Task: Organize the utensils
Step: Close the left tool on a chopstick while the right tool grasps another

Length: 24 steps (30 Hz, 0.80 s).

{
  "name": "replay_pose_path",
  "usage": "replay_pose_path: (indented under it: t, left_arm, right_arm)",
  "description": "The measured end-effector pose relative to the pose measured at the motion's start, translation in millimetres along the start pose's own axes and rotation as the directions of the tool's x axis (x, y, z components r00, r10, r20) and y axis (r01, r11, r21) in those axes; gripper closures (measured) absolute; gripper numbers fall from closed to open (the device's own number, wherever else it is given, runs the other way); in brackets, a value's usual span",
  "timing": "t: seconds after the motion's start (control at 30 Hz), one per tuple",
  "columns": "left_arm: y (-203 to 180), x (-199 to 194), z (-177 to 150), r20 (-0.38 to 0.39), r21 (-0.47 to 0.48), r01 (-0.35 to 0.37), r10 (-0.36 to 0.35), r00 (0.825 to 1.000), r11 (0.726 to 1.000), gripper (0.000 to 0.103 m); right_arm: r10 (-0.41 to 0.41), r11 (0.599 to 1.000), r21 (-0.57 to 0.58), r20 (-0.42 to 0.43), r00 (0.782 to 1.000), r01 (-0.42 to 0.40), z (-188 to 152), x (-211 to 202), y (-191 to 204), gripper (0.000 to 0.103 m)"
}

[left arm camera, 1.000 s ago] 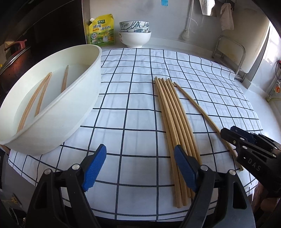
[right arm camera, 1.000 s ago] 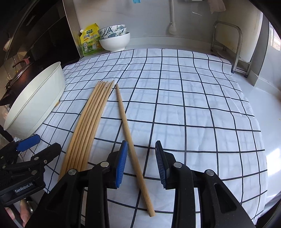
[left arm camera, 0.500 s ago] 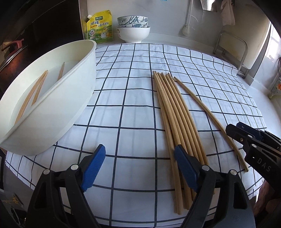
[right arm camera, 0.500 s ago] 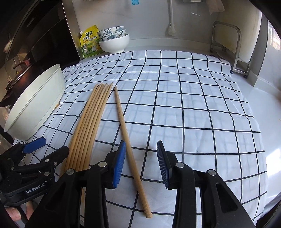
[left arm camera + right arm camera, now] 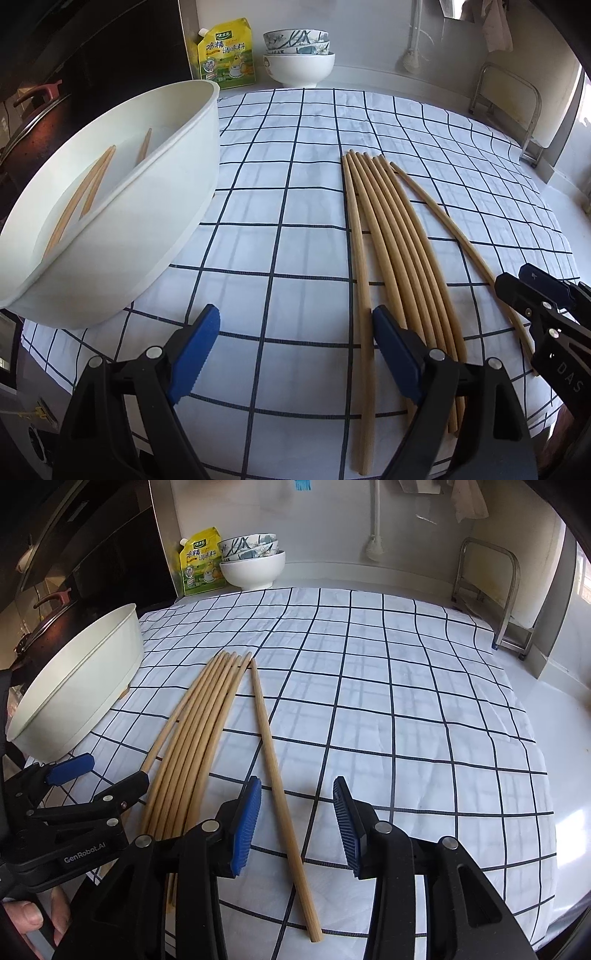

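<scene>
Chopsticks on the checked cloth, both grippers hovering

Left wrist view: chopsticks in a bundle [image 5: 391, 236] lie on the checked cloth [image 5: 288, 206], running from 12 o'clock toward 6 o'clock. The left gripper [image 5: 295, 347] stands with its blue pads wide apart and nothing pressed between them; its right pad sits just over the near part of the bundle, with one stick showing just inside the gap. A single chopstick [image 5: 447, 225] lies apart from the bundle at 3 o'clock of it, curving toward the right gripper [image 5: 532, 295], which enters from the 4 o'clock edge. At 9 o'clock a white tub [image 5: 155, 236] rests on the cloth's edge, with a few chopsticks inside; its divider splits them, two on one side and one on the other. At 12 o'clock, by the wall, stand a yellow pouch [image 5: 226, 55] and stacked bowls [image 5: 298, 55].

Right wrist view: the right gripper [image 5: 297, 823] has its jaws partly apart and they have just been opening; the single chopstick [image 5: 275, 760] lies between the pads, touching neither. The bundle [image 5: 195, 738] lies at 9 o'clock of it. The left gripper [image 5: 99, 779] comes in from 8 o'clock, jaws apart over the bundle's near left edge. A hand [image 5: 33, 919] shows at 7 o'clock. The tub [image 5: 81, 694] sits at 10 o'clock, pouch [image 5: 199, 566] and bowls [image 5: 253, 563] at 11 o'clock, a metal rack [image 5: 491, 590] at 2 o'clock.
</scene>
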State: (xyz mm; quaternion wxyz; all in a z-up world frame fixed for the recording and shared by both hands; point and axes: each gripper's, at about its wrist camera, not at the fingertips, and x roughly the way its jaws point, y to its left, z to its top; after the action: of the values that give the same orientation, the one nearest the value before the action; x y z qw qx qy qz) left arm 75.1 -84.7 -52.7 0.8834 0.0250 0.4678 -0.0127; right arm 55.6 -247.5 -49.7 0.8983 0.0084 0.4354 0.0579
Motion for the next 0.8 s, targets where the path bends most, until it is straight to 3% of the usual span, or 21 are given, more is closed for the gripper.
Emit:
replay_pose_path:
  t: [0.43,0.5,0.63,0.7,0.77,0.8]
  left_arm:
    - [-12.2,13.4,19.8,-0.003,-0.013,0.011,-0.011,1.000,1.000,0.023]
    - [-14.3,12.6,20.5,0.007,-0.008,0.015,-0.015,1.000,1.000,0.035]
    - [-18.4,9.4,20.1,0.016,0.005,0.038,-0.039,0.999,0.999,0.059]
    - [-20.3,8.2,19.9,0.017,0.013,0.052,-0.052,0.998,0.999,0.082]
    - [-21.2,7.4,19.5,0.010,0.019,0.076,-0.076,0.997,0.997,0.096]
    - [-21.1,7.2,18.9,0.008,0.020,0.084,-0.084,0.996,0.996,0.096]
  right_arm:
    - [-0.059,0.994,-0.090,-0.016,0.998,0.057,7.1,17.7,10.7,0.064]
    - [-0.056,0.995,-0.088,-0.011,0.998,0.055,6.8,18.2,10.6,0.066]
    - [-0.029,0.993,-0.112,-0.009,1.000,0.028,6.6,18.1,17.4,0.087]
    - [-0.030,0.992,-0.119,-0.006,1.000,0.029,6.5,18.2,20.6,0.095]
    - [-0.026,0.993,-0.115,-0.006,1.000,0.025,6.0,17.8,20.3,0.097]
    - [-0.016,0.995,-0.103,-0.007,1.000,0.015,5.9,17.1,18.6,0.097]
